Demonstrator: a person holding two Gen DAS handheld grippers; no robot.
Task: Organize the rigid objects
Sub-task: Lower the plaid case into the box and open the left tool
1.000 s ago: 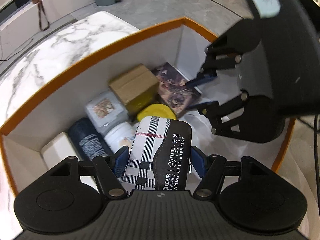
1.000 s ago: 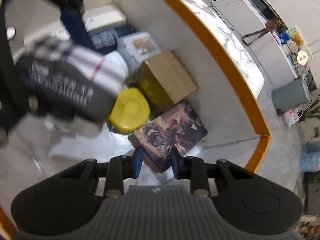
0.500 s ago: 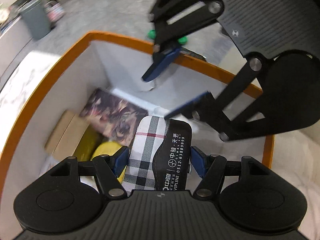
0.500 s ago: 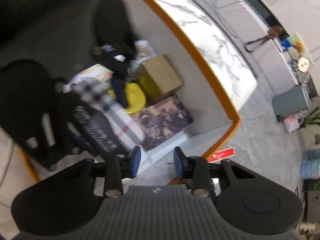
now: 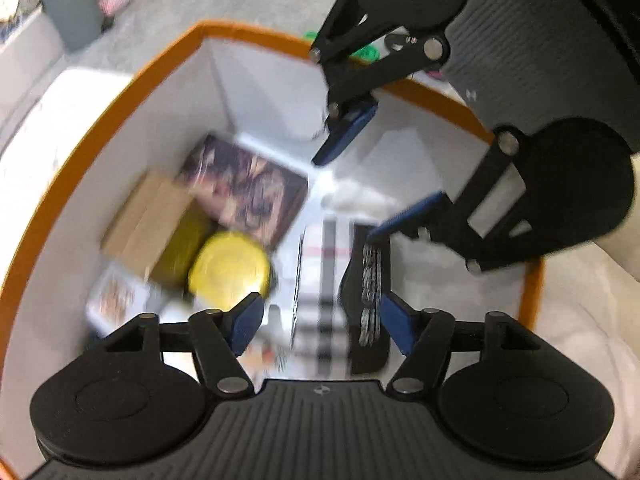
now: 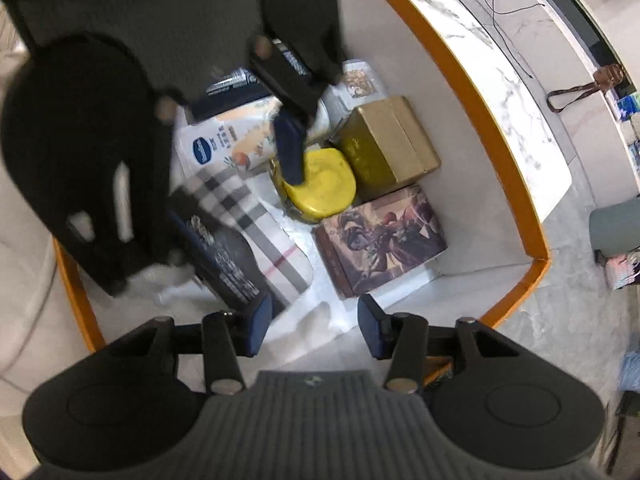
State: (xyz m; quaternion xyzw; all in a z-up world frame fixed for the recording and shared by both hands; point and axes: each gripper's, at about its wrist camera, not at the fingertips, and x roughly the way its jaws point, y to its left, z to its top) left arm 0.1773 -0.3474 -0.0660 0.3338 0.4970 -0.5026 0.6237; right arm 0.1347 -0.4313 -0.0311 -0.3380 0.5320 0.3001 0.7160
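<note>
Inside the box, plaid case (image 6: 256, 240): lies flat on the white floor, its dark printed flap to one side; the print is too blurred to read.
Left hand-held gripper (image 5: 320, 308): spread wide above the case. One pad stands clear of the case; blur hides whether the other touches its dark edge.
Right hand-held gripper (image 6: 316, 308): jaws apart and just been opening, with nothing between them; it hangs over the box's near corner.
Neighbours: yellow lid (image 6: 324, 184) just beside the case, then brown carton (image 6: 388, 140) and picture box (image 6: 384, 236).
Half hidden: white pouch (image 6: 224, 140) and dark pack behind it, covered by the left gripper's body.
Box (image 6: 472, 92): orange rim, on the marble worktop (image 6: 512, 92).
</note>
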